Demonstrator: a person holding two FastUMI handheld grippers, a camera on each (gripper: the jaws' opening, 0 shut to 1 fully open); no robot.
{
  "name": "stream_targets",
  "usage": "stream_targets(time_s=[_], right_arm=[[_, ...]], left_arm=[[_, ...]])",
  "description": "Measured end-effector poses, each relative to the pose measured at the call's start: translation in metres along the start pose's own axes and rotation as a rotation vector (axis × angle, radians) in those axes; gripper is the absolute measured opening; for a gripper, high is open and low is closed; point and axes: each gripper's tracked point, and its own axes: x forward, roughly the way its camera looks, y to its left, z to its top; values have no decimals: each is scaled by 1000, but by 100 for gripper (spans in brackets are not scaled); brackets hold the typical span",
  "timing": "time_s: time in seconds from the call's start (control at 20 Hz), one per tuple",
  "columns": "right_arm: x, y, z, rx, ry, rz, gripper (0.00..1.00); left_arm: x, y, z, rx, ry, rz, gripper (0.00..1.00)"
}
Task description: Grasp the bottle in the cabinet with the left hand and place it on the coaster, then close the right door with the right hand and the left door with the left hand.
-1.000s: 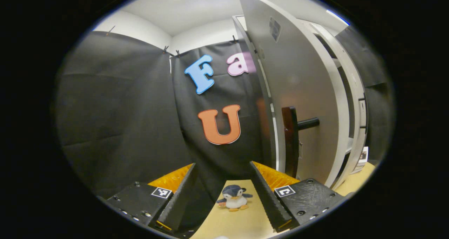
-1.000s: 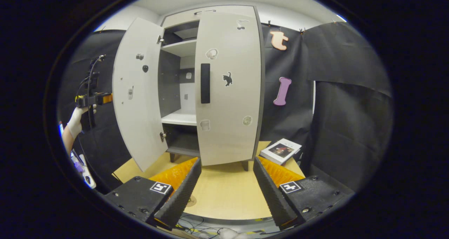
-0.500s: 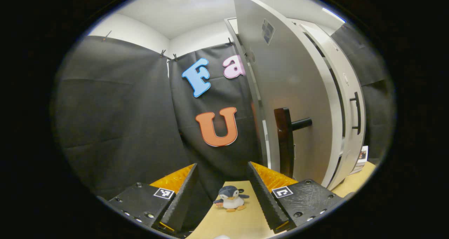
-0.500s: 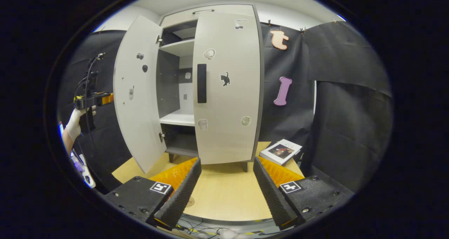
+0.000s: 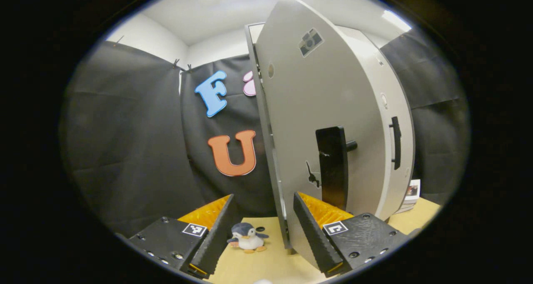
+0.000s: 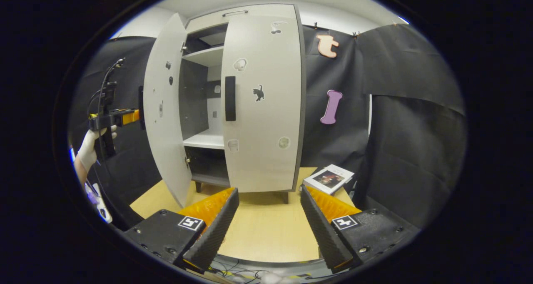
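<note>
Up close, the left gripper (image 5: 262, 230) has its jaws apart and empty, its outer finger (image 5: 315, 234) against the face of the left door (image 5: 325, 109), below the dark handle (image 5: 332, 165). A toy penguin (image 5: 247, 237) sits on the table (image 5: 270, 263) between the fingers. The right gripper (image 6: 266, 225) is likewise spread, held back over the table, facing the cabinet (image 6: 233, 100): right door (image 6: 262, 100) shut, left door ajar. A gloved hand (image 6: 89, 144) holds the left gripper level beside that door. A book (image 6: 329, 178) lies right of the cabinet.
</note>
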Motion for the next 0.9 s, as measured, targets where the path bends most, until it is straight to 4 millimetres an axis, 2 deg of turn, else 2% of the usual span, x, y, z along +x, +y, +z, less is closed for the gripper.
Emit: stream_targets(time_s=[0.1, 0.2, 0.25, 0.3, 0.4, 0.5, 0.65, 0.9], right_arm=[[0, -3, 0, 2, 2, -4, 96], [0, -3, 1, 1, 4, -2, 96], [0, -3, 1, -2, 4, -2, 96], [1, -3, 1, -6, 5, -1, 96], [-1, -3, 2, -10, 1, -2, 96], [-3, -3, 5, -9, -8, -7, 96], [-3, -5, 8, -7, -16, -15, 96], [-2, -5, 10, 4, -32, -38, 96]], left_arm=[[3, -15, 2, -4, -2, -21, 83], [7, -29, 5, 8, -12, -46, 86], [9, -39, 5, 9, -17, -62, 83], [11, -46, 6, 13, -20, -71, 86], [11, -58, 3, 6, -12, -87, 99], [10, -65, 5, -6, -14, -97, 97], [-1, -73, 5, -25, -1, -115, 97], [-36, -85, 4, -24, -6, -138, 96]])
